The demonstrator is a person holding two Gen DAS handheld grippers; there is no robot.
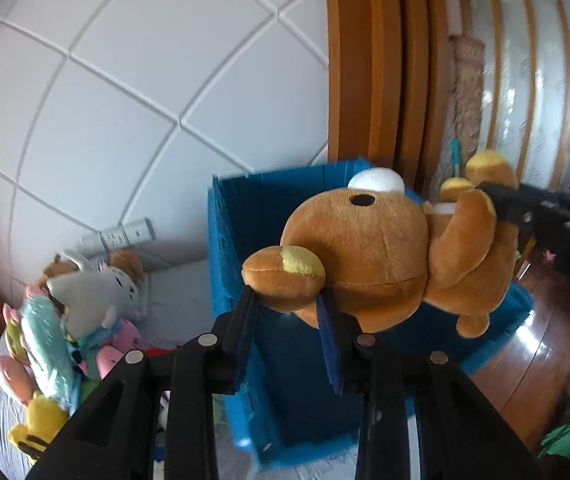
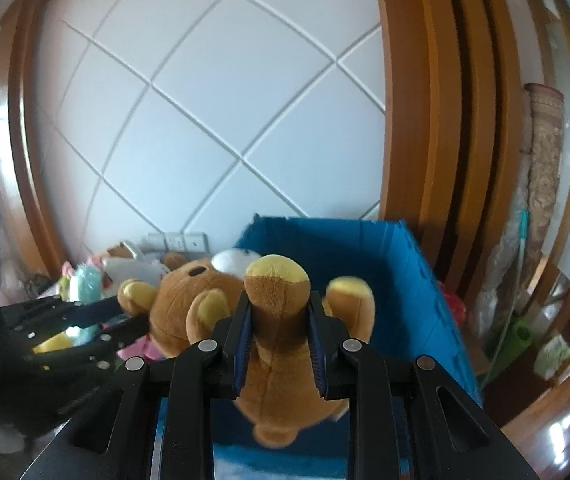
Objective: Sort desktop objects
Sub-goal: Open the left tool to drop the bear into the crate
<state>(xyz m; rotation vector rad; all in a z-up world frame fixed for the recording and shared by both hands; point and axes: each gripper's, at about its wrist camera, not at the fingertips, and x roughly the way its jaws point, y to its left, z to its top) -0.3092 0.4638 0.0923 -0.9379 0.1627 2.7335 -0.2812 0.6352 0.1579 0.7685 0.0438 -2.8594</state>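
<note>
A brown plush bear [image 1: 369, 248] with yellow paw pads hangs between both grippers, above an open blue bin [image 1: 245, 216]. My left gripper [image 1: 287, 306] is shut on the bear's ear, which bulges over the fingertips. In the right wrist view my right gripper [image 2: 279, 320] is shut on one of the bear's [image 2: 189, 300] limbs, its yellow pad poking up past the blue pads. The blue bin [image 2: 405, 280] lies just behind and below. Each gripper shows in the other view: the right gripper [image 1: 503, 202] at the right, the left gripper [image 2: 123, 318] at the left.
A heap of plush toys [image 1: 73, 320] lies on a grey sheet left of the bin, below wall sockets [image 1: 119, 236]. A white tiled wall [image 2: 213, 120] stands behind. A wooden door frame [image 1: 369, 60] and glossy wooden floor [image 1: 525, 360] are to the right.
</note>
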